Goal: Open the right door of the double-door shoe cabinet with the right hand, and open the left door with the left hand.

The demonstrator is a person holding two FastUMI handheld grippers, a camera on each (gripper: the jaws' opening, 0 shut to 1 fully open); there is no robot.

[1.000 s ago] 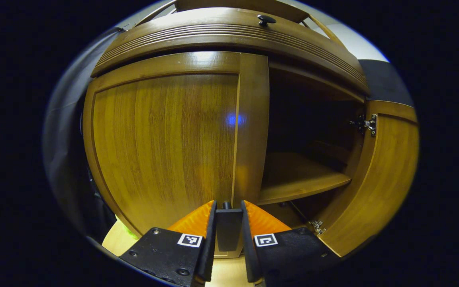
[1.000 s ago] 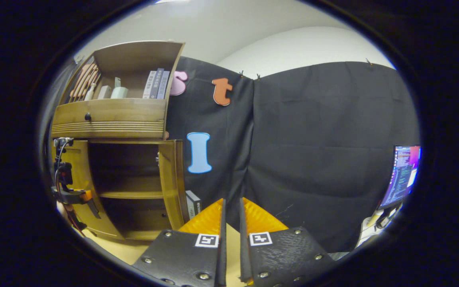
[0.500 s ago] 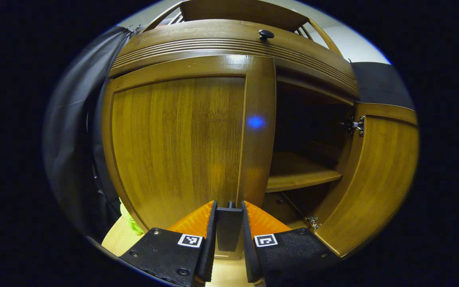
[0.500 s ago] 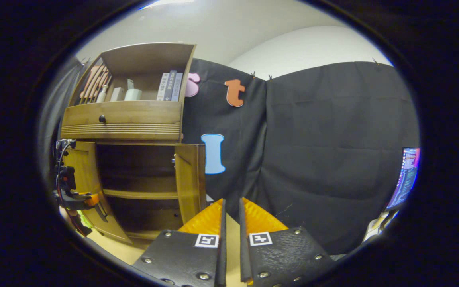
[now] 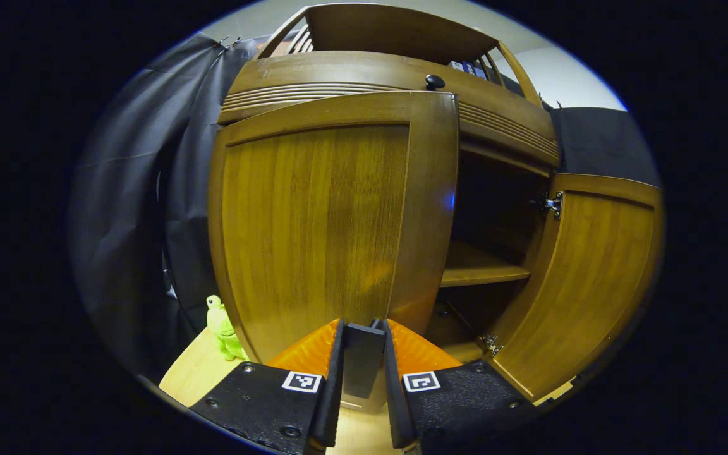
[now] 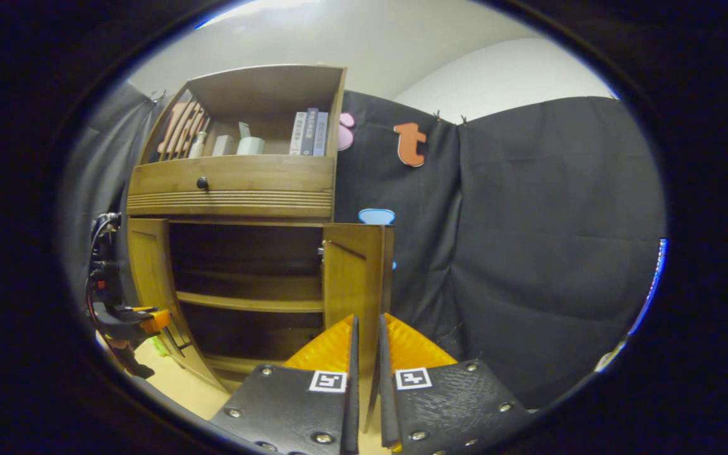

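Left gripper view: black cloth wall at far left, a small green plush toy (image 5: 222, 328) on the pale floor beside the cabinet's foot; the left door (image 5: 332, 221) of the shoe cabinet (image 5: 389, 69) swung partway out, its free edge toward the camera; left gripper (image 5: 364, 354) low at centre, fingers clamped on the dark handle (image 5: 363, 360) at that door's lower edge, one finger on each side of it; to the right of the door the dark interior with one shelf (image 5: 481, 272) across it; farther right the right door (image 5: 591, 284) wide open, metal hinges visible at its top and bottom inner edge; a round knob (image 5: 434, 81) on the drawer front above. Right gripper view: the left gripper (image 6: 139, 319) seen at far left against the left door (image 6: 146, 278); cabinet (image 6: 231, 189) open between both doors, shelf (image 6: 250, 302) inside; upper open shelf holds books (image 6: 309, 133) and small items; right door (image 6: 354, 278) standing open toward the camera; right gripper (image 6: 364, 379) at bottom centre, fingers nearly together with a narrow slit between, holding nothing, apart from the door; black cloth wall to the right
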